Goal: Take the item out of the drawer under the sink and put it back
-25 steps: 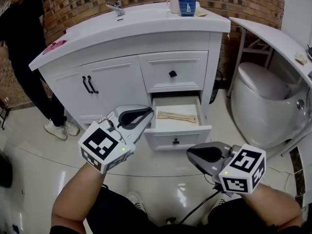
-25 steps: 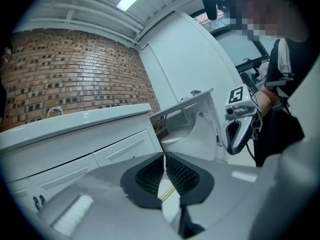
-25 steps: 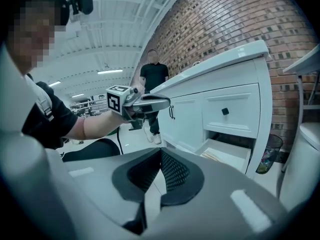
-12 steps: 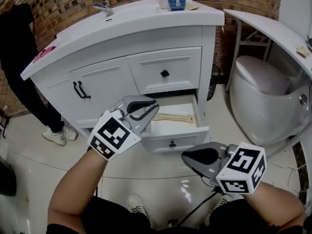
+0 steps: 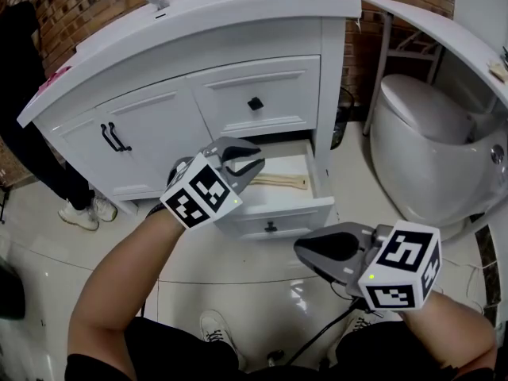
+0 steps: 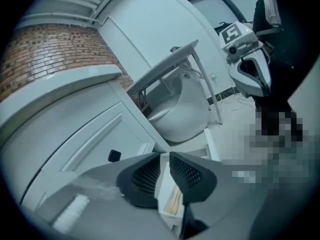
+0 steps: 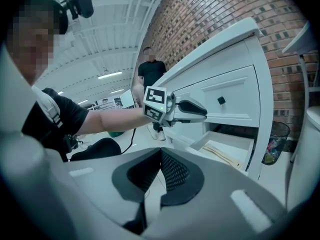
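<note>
forearm (image 5: 119, 280) outstretched toward open drawer (image 5: 278, 214)

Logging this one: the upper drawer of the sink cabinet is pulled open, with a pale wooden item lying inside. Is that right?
Not quite. The lower drawer is the one pulled open, with the pale wooden item lying inside. The upper drawer is shut. The head view shows it.

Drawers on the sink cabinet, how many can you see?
2. The upper drawer is shut; the lower drawer, directly beneath it, is pulled open with the item lying inside. Left of them are only doors.
</note>
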The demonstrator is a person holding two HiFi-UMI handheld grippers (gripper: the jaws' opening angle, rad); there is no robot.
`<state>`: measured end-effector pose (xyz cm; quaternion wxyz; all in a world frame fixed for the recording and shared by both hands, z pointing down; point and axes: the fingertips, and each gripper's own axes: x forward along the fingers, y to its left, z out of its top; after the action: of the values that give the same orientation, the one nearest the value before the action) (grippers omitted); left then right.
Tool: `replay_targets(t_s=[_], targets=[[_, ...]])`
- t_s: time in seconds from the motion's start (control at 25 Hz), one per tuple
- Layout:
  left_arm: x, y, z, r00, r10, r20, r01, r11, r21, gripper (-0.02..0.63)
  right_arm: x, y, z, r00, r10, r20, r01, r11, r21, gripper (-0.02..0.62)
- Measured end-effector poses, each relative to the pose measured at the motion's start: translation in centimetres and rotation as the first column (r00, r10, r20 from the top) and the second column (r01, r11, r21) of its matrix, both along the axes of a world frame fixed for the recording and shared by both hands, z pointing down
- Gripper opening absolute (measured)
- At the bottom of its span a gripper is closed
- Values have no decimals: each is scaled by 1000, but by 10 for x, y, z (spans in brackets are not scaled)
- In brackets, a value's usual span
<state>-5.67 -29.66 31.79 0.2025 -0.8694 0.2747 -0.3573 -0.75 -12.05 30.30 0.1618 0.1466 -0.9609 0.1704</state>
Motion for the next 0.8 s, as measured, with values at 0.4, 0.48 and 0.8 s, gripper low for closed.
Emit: replay_targets(t_s=[0.4, 0.48, 0.8], targets=[[15, -40, 69, 987, 50, 152, -39, 996, -76, 85, 6, -8, 0, 1000, 2, 8, -2, 1000, 0, 8], [16, -48, 84, 980, 60, 189, -43, 995, -92, 94, 6, -10, -1, 1000, 1, 9, -1, 1000, 6, 8], [8, -71, 149, 956, 56, 287, 6, 977, -211, 103, 7, -16, 6, 1000, -5, 5, 5, 1000, -15, 8]])
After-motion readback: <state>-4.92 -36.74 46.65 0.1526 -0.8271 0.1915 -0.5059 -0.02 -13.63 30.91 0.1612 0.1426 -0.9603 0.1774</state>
